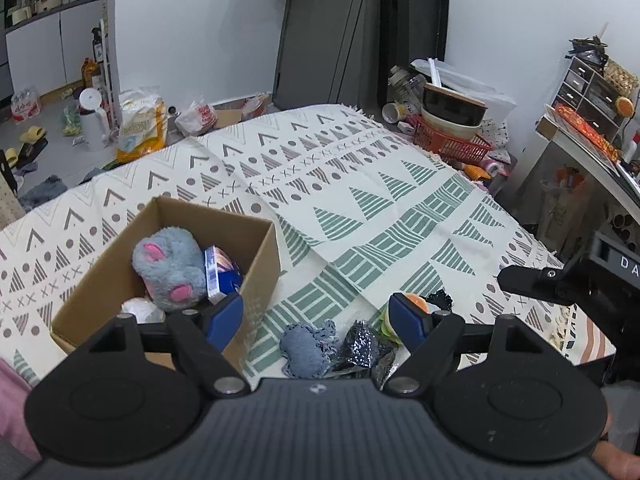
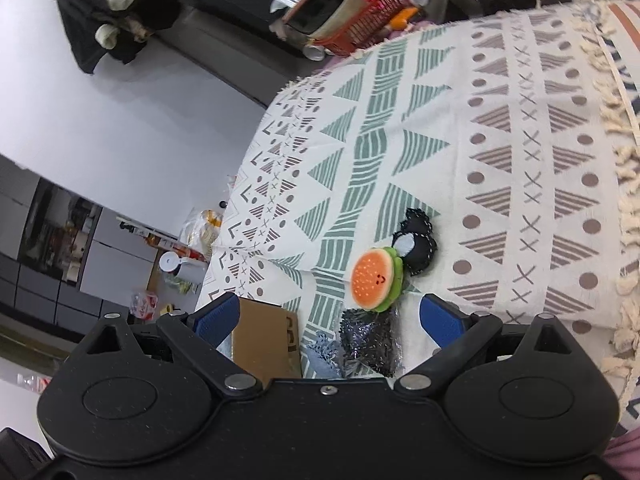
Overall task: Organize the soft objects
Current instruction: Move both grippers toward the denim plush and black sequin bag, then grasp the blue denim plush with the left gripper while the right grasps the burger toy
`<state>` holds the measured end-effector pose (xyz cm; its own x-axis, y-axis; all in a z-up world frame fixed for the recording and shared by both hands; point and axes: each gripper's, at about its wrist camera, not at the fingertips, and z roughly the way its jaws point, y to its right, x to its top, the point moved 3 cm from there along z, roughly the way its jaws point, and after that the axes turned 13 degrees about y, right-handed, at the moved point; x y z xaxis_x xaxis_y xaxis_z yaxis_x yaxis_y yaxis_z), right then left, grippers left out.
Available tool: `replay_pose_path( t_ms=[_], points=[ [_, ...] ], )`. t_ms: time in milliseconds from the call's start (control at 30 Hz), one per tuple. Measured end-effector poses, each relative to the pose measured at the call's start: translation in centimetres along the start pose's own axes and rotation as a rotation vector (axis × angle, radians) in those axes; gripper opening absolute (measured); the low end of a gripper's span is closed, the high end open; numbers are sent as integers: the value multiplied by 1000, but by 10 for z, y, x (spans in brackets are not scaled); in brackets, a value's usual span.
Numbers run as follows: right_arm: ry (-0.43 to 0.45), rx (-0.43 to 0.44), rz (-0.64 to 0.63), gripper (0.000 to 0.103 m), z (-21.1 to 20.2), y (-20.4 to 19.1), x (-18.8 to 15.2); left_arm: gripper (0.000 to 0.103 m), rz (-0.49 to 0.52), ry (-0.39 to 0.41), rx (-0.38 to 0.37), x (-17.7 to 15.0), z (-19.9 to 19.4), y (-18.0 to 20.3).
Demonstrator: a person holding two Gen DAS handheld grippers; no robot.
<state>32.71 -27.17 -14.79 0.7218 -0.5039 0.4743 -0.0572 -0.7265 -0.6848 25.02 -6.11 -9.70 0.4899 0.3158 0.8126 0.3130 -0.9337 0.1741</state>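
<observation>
A cardboard box (image 1: 256, 256) stands on the patterned cloth at the left, holding a grey plush mouse (image 1: 170, 268), a blue packet (image 1: 220, 274) and something white (image 1: 140, 310). My left gripper (image 1: 318, 318) is open above a blue knitted piece (image 1: 304, 346) and a black sequinned piece (image 1: 360, 346). The right wrist view shows my right gripper (image 2: 330, 318) open over the sequinned piece (image 2: 370, 340), with a plush burger (image 2: 374, 280) and a black felt toy (image 2: 416, 244) just beyond its fingertips. The box's corner (image 2: 266, 344) lies by its left finger.
A red basket (image 1: 452, 142) with stacked bowls stands past the far edge of the cloth. Bags and bottles litter the floor at the left. A shelf with drawers (image 1: 588, 92) stands at the right. The cloth's fringed edge (image 2: 624, 200) runs along the right side.
</observation>
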Motion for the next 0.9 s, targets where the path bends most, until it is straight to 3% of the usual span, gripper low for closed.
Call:
replay_pose_path(
  t_ms=[133,233,333,600,700,900],
  points=[
    [-4,-22,63,96,3,9,-2,75,-16,-12,16,-6,7,1],
    [-47,-16,129,87,10,17,-5,75,-27,-25,44,-12,13,2],
    [-77,-20,185,84,17,26,-8,73,-38,-35,52,-18,20,5],
    [-102,-16,240,83,28,33,-13,61,-78,-79,76,-33,42,10],
    [-104,-17,242,78,33,34,-14,54,-98,-108,94,-40,53,10],
    [-118,-5,258,70,39,37,-15,53,-106,-128,129,-53,72,10]
  ],
)
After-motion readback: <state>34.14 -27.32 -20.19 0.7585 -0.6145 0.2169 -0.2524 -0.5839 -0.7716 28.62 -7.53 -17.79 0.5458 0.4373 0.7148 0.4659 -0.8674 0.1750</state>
